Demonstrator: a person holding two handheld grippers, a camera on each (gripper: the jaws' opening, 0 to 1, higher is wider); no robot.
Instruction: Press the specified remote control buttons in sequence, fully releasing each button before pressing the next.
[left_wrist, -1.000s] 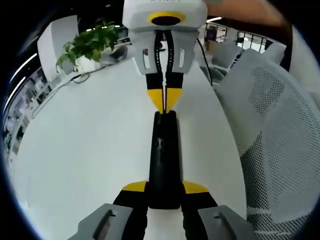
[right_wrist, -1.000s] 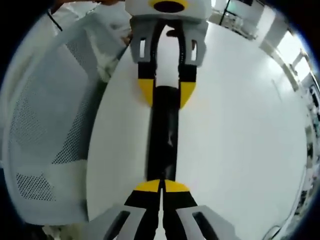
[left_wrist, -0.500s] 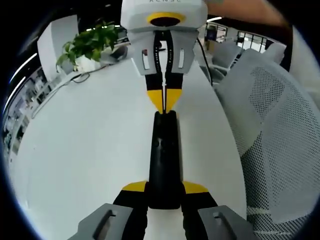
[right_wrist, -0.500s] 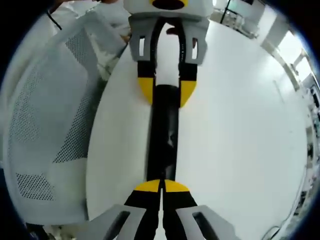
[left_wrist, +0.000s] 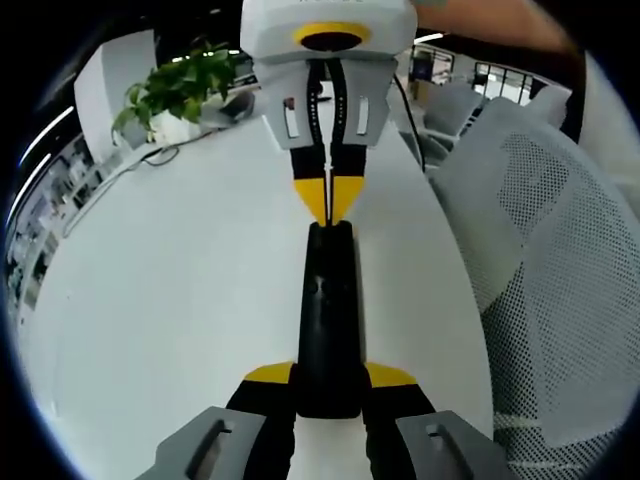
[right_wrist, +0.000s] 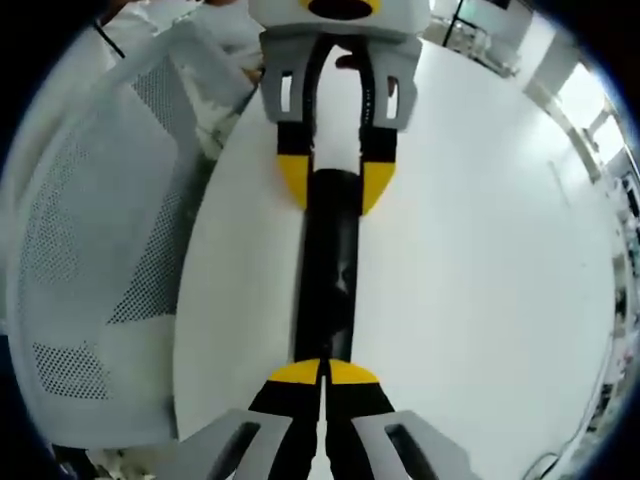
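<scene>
**Risk check: remote pinned at both ends**

Left tongs (left_wrist: 328, 385) clamped on the near end of the black remote (left_wrist: 327, 310), which lies on the white counter (left_wrist: 180, 290) near its chair-side edge. Right tongs (right_wrist: 322, 372) together, tips on the remote's other end. We judge an off-centre press could tilt the remote or hit a neighbouring button.

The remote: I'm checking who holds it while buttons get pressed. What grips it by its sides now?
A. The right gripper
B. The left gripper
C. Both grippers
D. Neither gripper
B. In the left gripper view, the left gripper has its yellow tips on either side of the remote, while the right gripper has its tips closed together at the remote's far end.
</scene>
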